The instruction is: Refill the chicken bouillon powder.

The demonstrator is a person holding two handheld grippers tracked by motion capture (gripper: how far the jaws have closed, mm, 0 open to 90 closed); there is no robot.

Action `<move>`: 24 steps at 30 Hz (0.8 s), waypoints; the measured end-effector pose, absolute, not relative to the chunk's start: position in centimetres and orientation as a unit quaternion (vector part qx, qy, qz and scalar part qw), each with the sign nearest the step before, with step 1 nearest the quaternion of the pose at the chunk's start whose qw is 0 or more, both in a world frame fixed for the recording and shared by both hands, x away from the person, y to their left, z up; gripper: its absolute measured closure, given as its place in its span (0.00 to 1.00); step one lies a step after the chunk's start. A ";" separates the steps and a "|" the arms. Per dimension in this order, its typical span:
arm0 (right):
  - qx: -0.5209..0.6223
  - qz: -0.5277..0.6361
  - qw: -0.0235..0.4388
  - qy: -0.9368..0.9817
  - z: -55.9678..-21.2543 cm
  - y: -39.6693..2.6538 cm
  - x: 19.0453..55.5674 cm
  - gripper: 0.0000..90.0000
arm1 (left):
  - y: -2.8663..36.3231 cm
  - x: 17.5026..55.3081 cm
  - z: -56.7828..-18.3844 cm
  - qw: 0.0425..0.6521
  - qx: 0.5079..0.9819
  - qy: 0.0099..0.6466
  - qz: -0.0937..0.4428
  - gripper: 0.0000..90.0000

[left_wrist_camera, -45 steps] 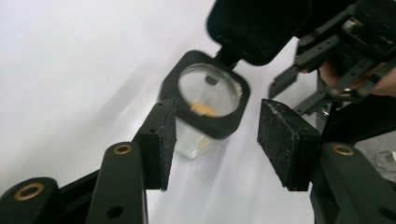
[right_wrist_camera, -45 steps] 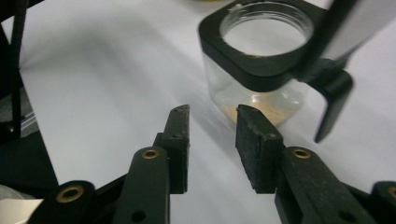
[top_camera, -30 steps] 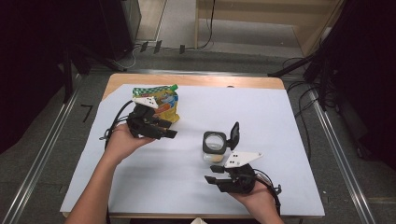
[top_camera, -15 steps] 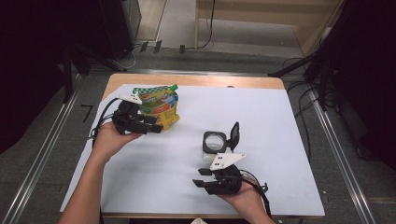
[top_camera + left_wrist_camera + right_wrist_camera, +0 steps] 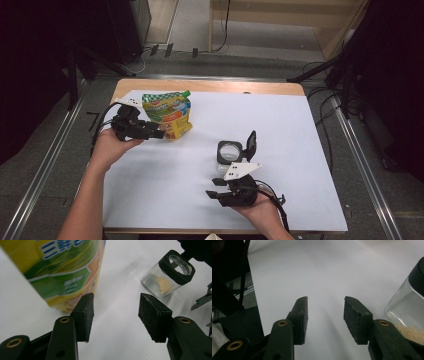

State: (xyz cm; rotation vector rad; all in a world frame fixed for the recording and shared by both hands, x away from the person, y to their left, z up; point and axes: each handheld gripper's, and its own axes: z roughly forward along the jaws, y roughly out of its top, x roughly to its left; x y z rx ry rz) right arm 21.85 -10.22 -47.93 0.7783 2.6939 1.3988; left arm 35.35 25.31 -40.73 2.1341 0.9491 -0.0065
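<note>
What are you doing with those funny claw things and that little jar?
A person at a table covered in white holds tongs in each hand. The left tongs are open, right beside a yellow-green pouch standing near the far left corner, with nothing between them. The right tongs are open too and hold nothing; their jaws have just been opening. Just beyond them stands a small clear jar with its black lid flipped up and some beige grains inside.

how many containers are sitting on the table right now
2. A yellow-green pouch stands at the far left of the white sheet, just ahead of the left claw. A clear jar with its black lid flipped open sits nearer the middle, beyond the right claw.
</note>
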 end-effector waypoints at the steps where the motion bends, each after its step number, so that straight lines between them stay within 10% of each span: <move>1: 0.248 0.445 0.003 0.860 -47.9 -10.1 21.9 0.61 | 25.8 35.6 -40.8 0.394 0.837 0.380 -0.003 0.52; 24: 0.244 0.436 -0.002 0.866 -48.1 -8.9 22.6 0.59 | 27.4 38.7 -40.6 0.404 0.822 0.402 0.024 0.52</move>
